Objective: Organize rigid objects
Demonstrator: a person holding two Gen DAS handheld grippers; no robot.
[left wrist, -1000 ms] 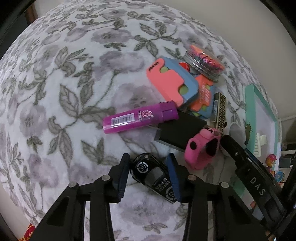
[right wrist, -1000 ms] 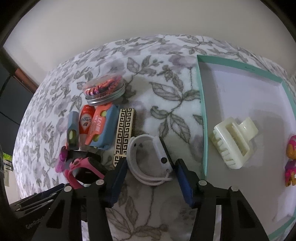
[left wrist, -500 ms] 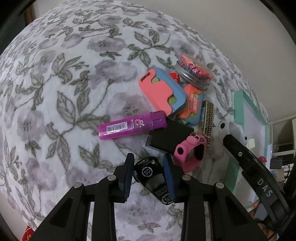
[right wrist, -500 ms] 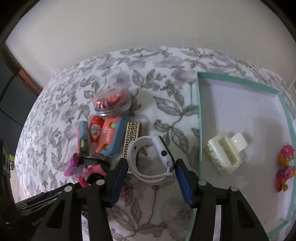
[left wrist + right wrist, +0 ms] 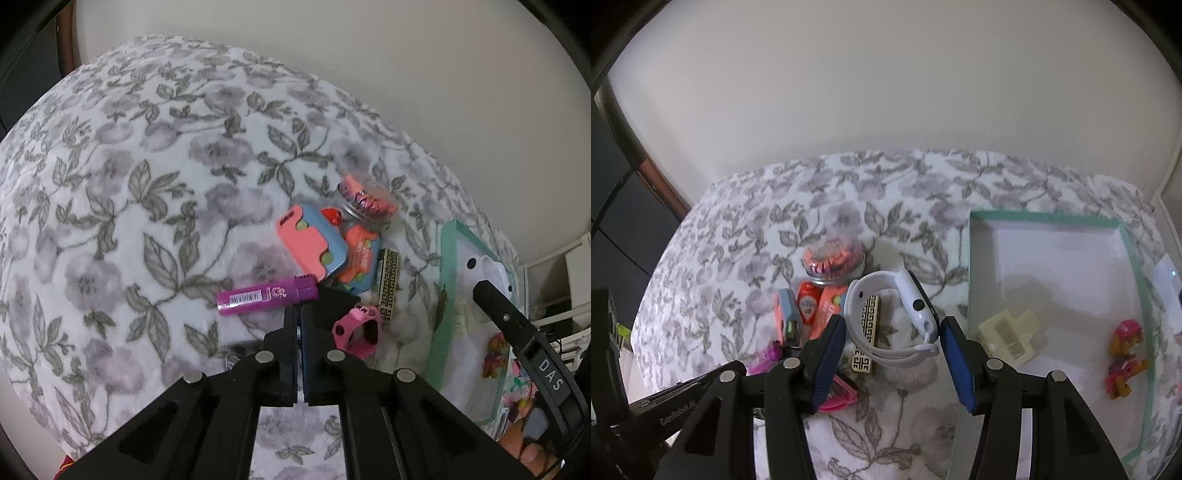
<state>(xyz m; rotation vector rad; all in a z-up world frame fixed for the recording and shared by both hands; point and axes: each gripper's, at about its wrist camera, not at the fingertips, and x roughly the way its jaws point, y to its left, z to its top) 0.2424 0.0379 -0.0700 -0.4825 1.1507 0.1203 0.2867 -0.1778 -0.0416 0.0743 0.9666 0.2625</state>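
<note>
A white smartwatch (image 5: 886, 317) hangs gripped between the right gripper (image 5: 892, 354) fingers, above the floral blanket (image 5: 746, 236) beside the teal tray's (image 5: 971, 266) left rim. The left gripper (image 5: 298, 325) is fully closed with nothing visible between its fingers, near a purple lighter (image 5: 266, 295) and a pink watch (image 5: 356, 330).

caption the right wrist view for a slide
Right gripper lifts a white smartwatch beside the teal tray.

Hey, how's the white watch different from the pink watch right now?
The white watch sits between the right tongs, above the cloth; the pink watch lies on the floral cloth, ungripped. The white one has a plain band; the pink one shows a printed face. Both are closed loops.
</note>
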